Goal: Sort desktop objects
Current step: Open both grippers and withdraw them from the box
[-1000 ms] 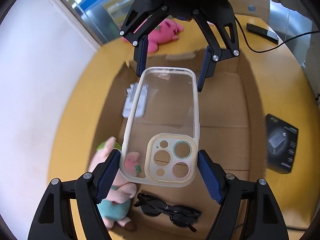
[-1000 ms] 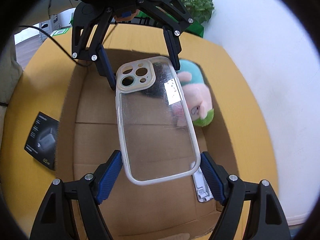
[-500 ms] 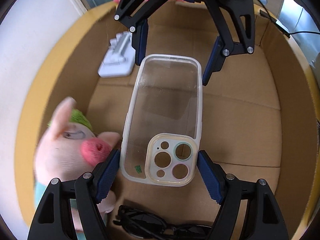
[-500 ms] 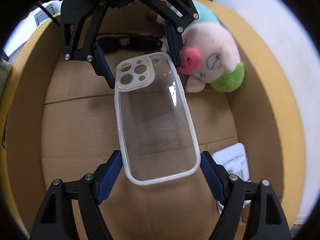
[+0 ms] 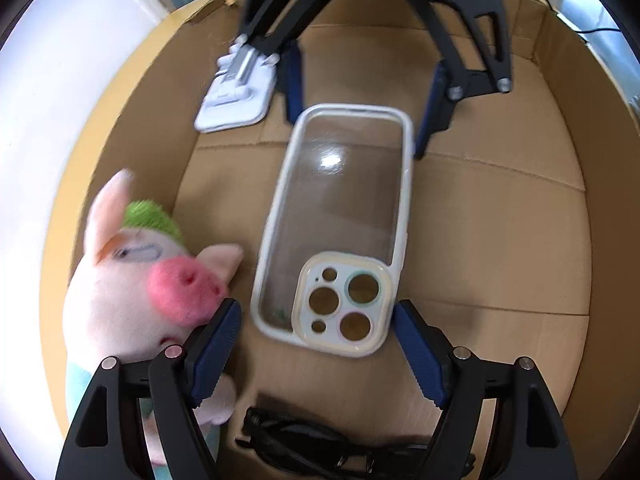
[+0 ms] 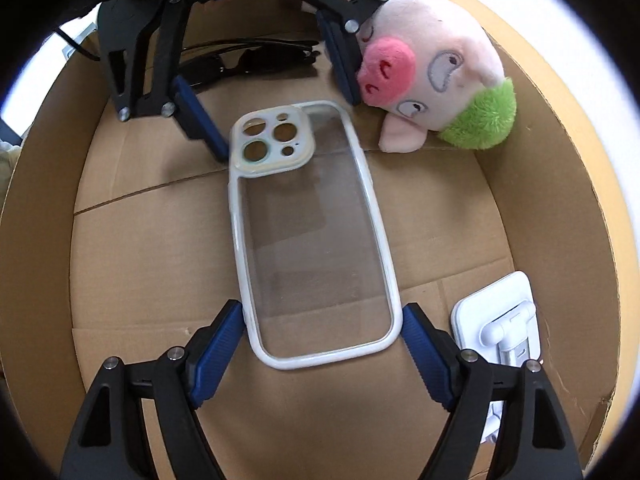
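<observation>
Phone case lowered into the cardboard box (image 6: pixel 120 280)

Left gripper (image 5: pixel 318 330) and right gripper (image 6: pixel 322 334) stand wide around the clear phone case (image 6: pixel 312 236), pads barely off its edges; lifting away crooked could snag and drag it toward the plush pig (image 5: pixel 140 292)

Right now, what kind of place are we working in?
Probably a home or office desk being tidied: the view is down into an open cardboard box serving as a sorting bin. In it lie a clear phone case, a plush pig, sunglasses and a white phone stand.
</observation>
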Demonstrator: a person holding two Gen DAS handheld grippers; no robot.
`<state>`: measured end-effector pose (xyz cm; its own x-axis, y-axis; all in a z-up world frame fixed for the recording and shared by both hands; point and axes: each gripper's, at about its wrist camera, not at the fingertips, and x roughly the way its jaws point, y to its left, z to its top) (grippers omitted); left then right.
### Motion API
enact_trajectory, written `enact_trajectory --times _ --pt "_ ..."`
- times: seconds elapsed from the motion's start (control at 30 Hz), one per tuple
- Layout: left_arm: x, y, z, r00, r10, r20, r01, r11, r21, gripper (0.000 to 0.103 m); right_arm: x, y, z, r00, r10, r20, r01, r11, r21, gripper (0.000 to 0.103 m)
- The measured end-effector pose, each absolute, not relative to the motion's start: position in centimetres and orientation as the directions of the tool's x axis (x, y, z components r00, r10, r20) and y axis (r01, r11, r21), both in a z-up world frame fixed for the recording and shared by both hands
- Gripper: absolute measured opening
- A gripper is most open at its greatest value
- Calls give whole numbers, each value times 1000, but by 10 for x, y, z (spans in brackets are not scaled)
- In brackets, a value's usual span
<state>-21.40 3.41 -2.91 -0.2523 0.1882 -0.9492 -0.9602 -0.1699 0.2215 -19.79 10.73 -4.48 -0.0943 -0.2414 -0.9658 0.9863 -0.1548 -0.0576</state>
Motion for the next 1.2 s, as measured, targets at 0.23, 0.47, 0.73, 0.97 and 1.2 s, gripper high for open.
enact_trajectory --times 0.23,0.47,0.73,0.97,1.2 --pt "-184 21 19 -317 258 -913 -936 -240 257 82 -172 128 11 -210 -337 -918 966 -216 -142 83" --pt "-128 -18 101 -510 347 -787 -837 -410 362 86 -148 176 100 -409 -425 -808 854 -491 -174 87" --pt "-36 -50 156 -653 380 -655 -676 -682 278 89 -51 187 103 -527 -411 -744 722 -678 -137 99" --pt "18 -60 150 -741 381 -552 -469 -883 20 90 19 188 96 -658 -392 -643 576 -812 -95 98" --pt "54 -50 122 -764 281 -581 -282 -955 -92 4 61 166 67 -677 -324 -660 480 -875 -63 3"
